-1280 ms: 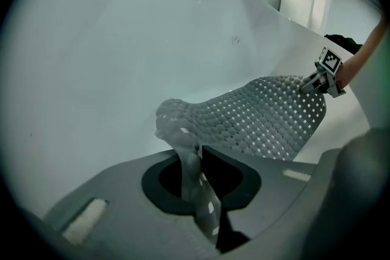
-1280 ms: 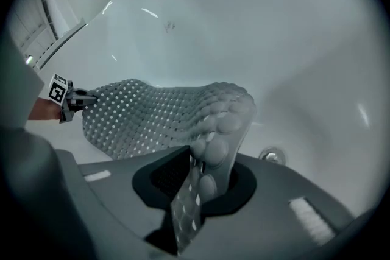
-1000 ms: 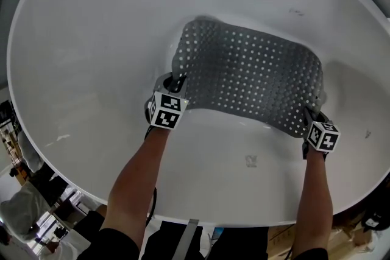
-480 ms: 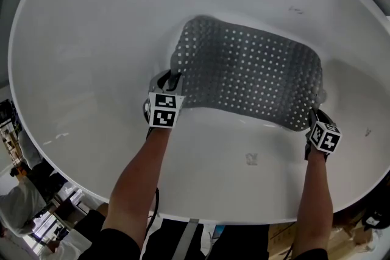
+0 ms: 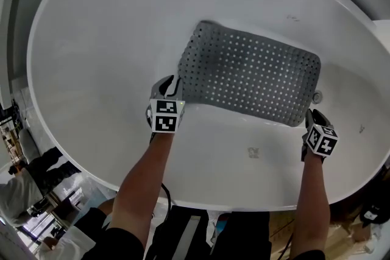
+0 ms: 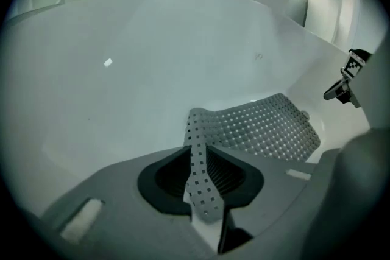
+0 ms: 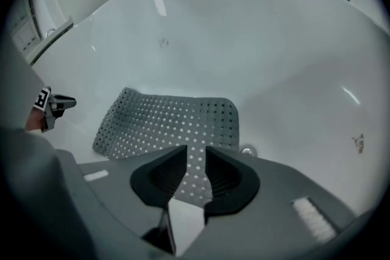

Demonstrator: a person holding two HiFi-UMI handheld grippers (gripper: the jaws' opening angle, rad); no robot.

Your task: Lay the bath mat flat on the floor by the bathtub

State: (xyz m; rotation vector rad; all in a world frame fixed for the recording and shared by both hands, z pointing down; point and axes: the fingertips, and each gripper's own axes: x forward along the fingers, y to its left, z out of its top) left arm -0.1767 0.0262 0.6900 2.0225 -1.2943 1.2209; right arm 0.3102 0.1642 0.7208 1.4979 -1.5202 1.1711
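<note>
The bathtub (image 5: 91,131) is cropped at right; the person (image 5: 13,190) lower left, blurry.

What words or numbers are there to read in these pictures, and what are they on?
None can be read.
Cubes on the left claw and right claw, both closing with the bath mat between their jaws: black-and-white squares, no letters.
Bathtub: small grey marks, too blurred to read.

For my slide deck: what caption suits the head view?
Left gripper and right gripper, jaws closing on near corners of the grey bath mat inside the white bathtub.
</note>
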